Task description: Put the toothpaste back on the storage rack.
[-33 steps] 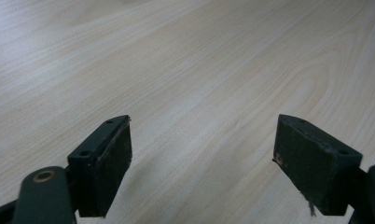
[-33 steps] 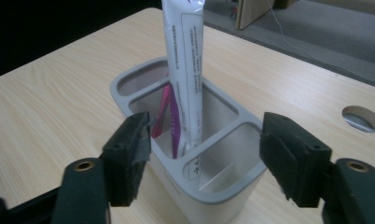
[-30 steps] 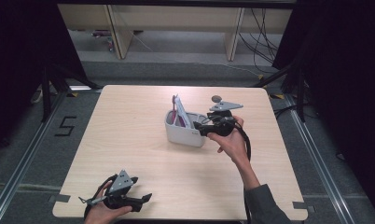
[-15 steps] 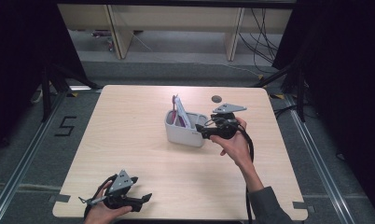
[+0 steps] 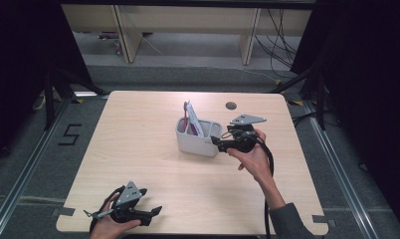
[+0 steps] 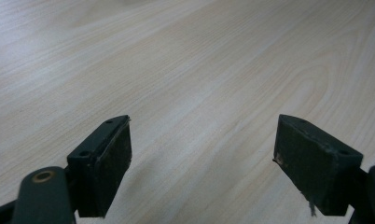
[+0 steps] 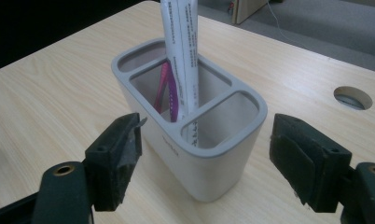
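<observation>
The grey holder stands upright at the middle of the desk, slightly right of centre in the high view, its long axis running left to right in that frame. The right hand-held gripper sits just beside its right end, far nearer than the left hand-held gripper at the lower left. The right one's jaws have just been opening; they stand wide apart, clear of the walls, holding nothing. The left's jaws gape over bare wood. A white tube and a pink toothbrush lean inside.

A pale wooden desk (round cable hole near its far edge) carries a grey holder directly.
</observation>
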Tool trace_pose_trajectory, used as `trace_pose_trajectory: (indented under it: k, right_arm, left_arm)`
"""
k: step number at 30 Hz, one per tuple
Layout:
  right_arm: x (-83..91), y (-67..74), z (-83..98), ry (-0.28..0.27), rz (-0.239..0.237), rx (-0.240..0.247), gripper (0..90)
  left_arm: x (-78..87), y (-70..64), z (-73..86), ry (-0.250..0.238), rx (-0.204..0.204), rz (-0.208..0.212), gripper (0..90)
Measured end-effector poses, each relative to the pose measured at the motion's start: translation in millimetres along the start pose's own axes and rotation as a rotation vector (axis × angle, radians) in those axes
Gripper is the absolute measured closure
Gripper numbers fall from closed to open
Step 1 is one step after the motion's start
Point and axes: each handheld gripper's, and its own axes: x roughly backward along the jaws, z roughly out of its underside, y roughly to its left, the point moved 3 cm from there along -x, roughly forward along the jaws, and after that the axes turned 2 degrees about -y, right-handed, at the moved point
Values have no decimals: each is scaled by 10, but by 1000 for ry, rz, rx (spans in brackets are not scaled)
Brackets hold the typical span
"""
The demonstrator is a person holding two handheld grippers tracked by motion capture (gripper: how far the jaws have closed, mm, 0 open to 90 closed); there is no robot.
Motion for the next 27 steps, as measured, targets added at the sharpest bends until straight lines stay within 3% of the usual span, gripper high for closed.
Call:
trace_pose_trajectory:
  k: [1, 4, 8, 10, 12, 16, 17, 19, 22, 23, 24, 26, 27]
  right_arm:
    - [13, 13, 12, 7, -4, -24, 263]
    - [44, -17, 41, 12, 8, 2, 262]
    - [71, -1, 88, 10, 2, -35, 259]
    - [97, -30, 101, 17, 11, -5, 258]
    - [104, -15, 123, 21, 0, -33, 255]
    - [121, -37, 156, 18, 2, -1, 252]
    - [138, -16, 167, 27, 9, -31, 250]
    - [140, -39, 173, 19, 5, -4, 244]
    - [174, -21, 193, 25, 7, -42, 236]
    - [168, -36, 196, 13, 2, -20, 232]
    - [185, -15, 199, 21, 0, -49, 231]
    - [202, -33, 204, 16, 9, -25, 226]
    - [216, -17, 210, 25, 10, -47, 221]
  left_arm:
    - [4, 5, 2, 5, -7, -3, 186]
    - [2, 5, -2, 0, 0, -2, 186]
    - [3, 23, 0, 4, -5, -6, 186]
    - [-5, 9, -5, -10, 8, -5, 186]
    - [-3, 14, -6, -7, 5, -8, 186]
    - [0, 23, -2, -3, 4, -5, 186]
    - [0, 23, -2, -4, 5, -5, 186]
    - [2, 23, -7, -2, 5, -6, 186]
    - [-9, 20, -6, -14, 18, -7, 186]
    - [-16, 21, -3, -22, 23, -7, 186]
    - [-6, 26, 1, -8, 17, -12, 186]
    - [-3, 29, 4, -4, 12, -10, 186]
    - [-1, 26, 5, -6, 12, -10, 186]
